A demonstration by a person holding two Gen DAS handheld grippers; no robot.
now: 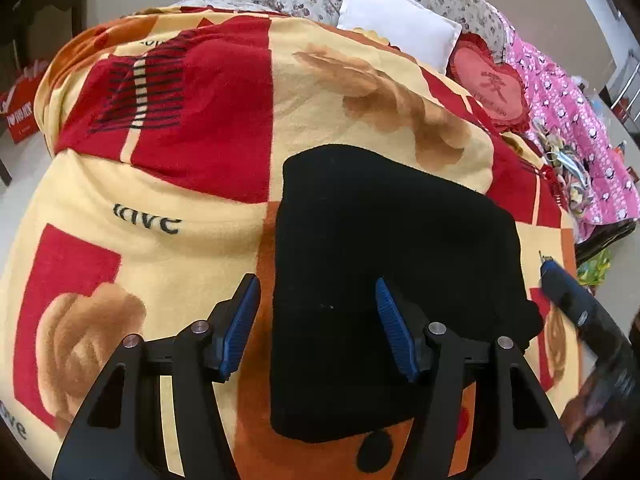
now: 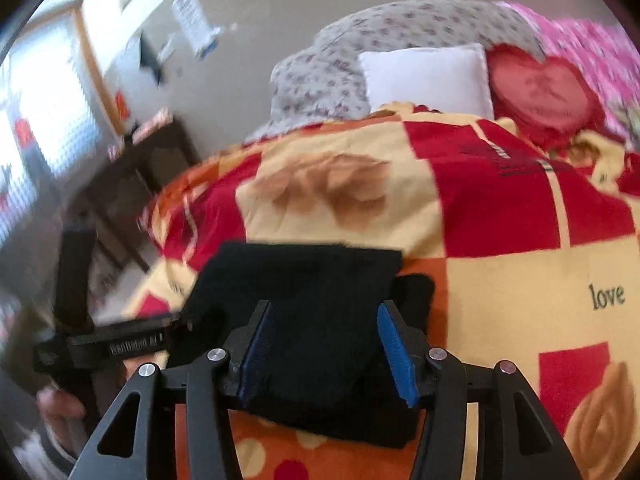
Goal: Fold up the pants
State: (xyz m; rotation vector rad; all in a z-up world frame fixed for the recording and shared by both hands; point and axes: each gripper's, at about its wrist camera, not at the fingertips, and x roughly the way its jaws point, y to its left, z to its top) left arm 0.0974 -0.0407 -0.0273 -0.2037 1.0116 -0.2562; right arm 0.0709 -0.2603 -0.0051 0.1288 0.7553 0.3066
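Folded black pants [image 1: 384,272] lie on the patterned blanket [image 1: 168,184]; left gripper [image 1: 316,324] and right gripper [image 2: 320,344] gape wide.

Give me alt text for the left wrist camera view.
Black pants lie folded into a compact rectangle on a red and yellow blanket, with the open left tongs above their near edge. A white pillow sits behind.

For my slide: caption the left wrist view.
Open left tongs hover over folded black pants on a patterned blanket.
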